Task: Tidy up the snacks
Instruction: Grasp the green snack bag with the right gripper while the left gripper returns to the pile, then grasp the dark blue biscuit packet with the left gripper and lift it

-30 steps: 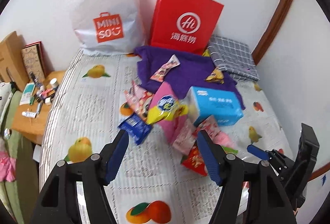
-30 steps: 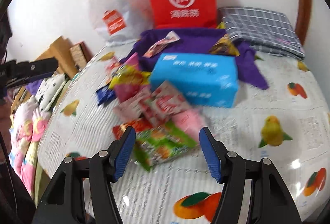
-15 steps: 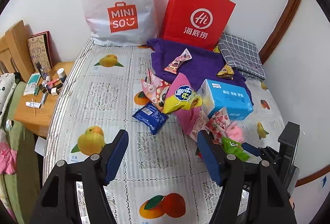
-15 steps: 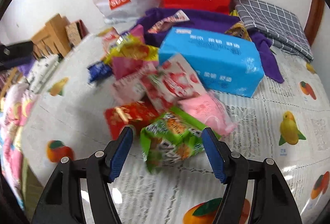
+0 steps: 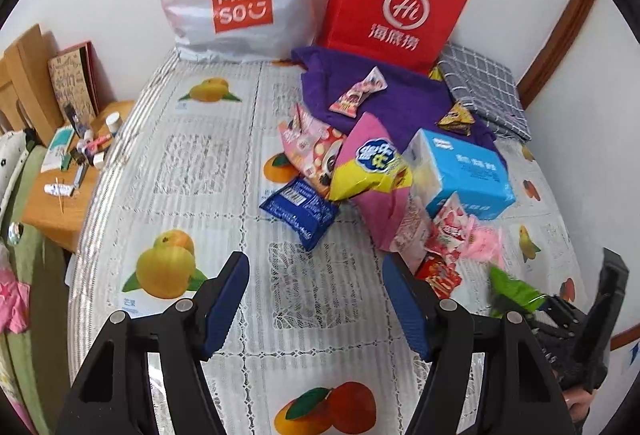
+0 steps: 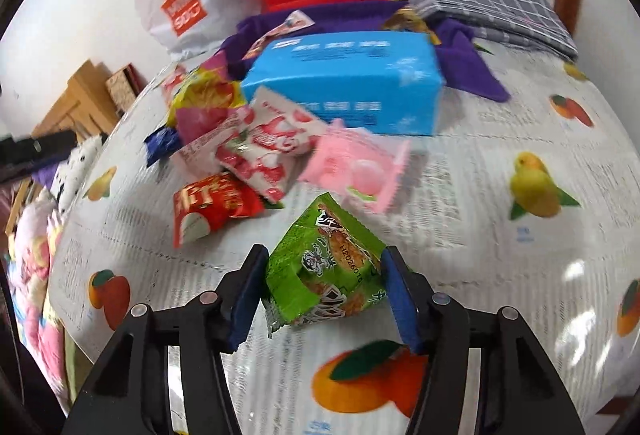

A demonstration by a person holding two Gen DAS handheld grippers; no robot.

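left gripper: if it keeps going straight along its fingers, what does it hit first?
Probably bare tablecloth. The left gripper stands open and empty, angled down at the cloth. The nearest snack, the dark blue packet, lies beyond that spot, so likely not first. Depth is uncertain.

Black fingers (image 6: pixel 256 291), blue pads (image 5: pixel 226 299)

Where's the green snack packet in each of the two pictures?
Left wrist view: green snack packet low at the right edge, at the right gripper.
Right wrist view: green snack packet bottom centre, between that gripper's fingers.
Shared landmark: blue box.
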